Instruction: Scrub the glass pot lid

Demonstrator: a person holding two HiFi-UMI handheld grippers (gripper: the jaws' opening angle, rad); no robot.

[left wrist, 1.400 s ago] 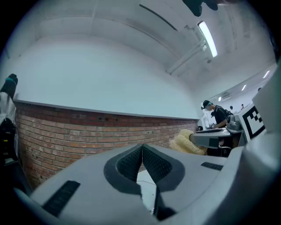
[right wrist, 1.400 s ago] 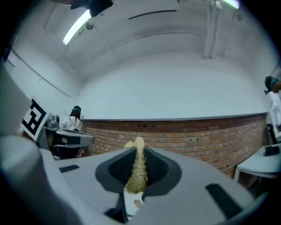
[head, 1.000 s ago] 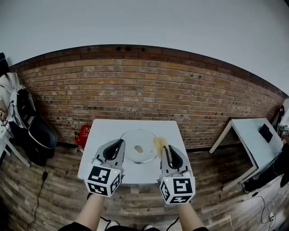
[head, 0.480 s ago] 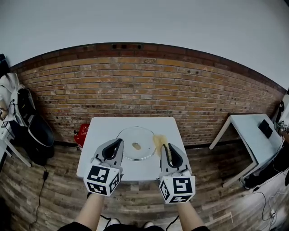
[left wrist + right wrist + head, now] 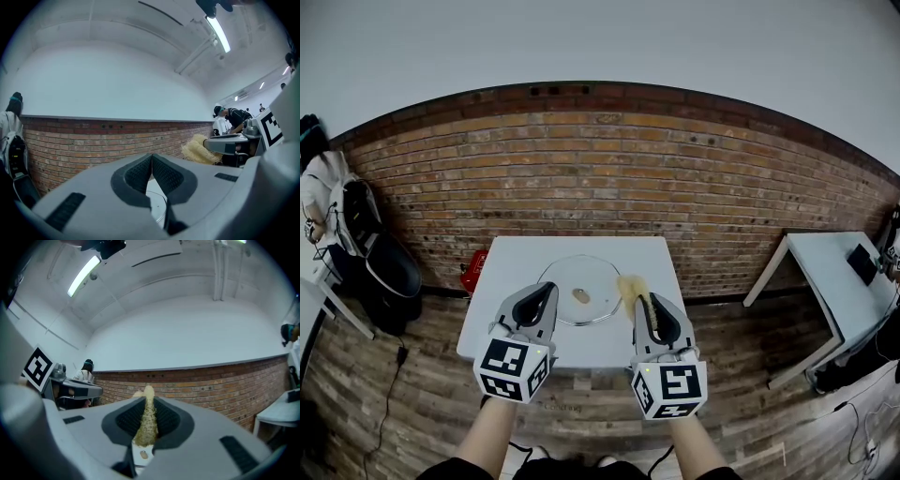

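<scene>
Head view: glass pot lid (image 5: pixel 578 291) lies flat mid white table (image 5: pixel 520 262), left gripper (image 5: pixel 546 292) at the lid's near-left rim, right gripper (image 5: pixel 643 302) just right of the lid with a yellow scrub pad (image 5: pixel 629 287) by its edge. Left gripper view: jaws pressed together, nothing between, lid rim below. Right gripper view: jaws clamped on the pad; scrubbing apparently not begun, so next the pad must come down onto the glass.

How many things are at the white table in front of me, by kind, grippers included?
glass pot lid: 1
yellow scrubber: 1, clamped in the right gripper
grippers: 2, counting the left gripper, shut and empty
Total: 4
</scene>
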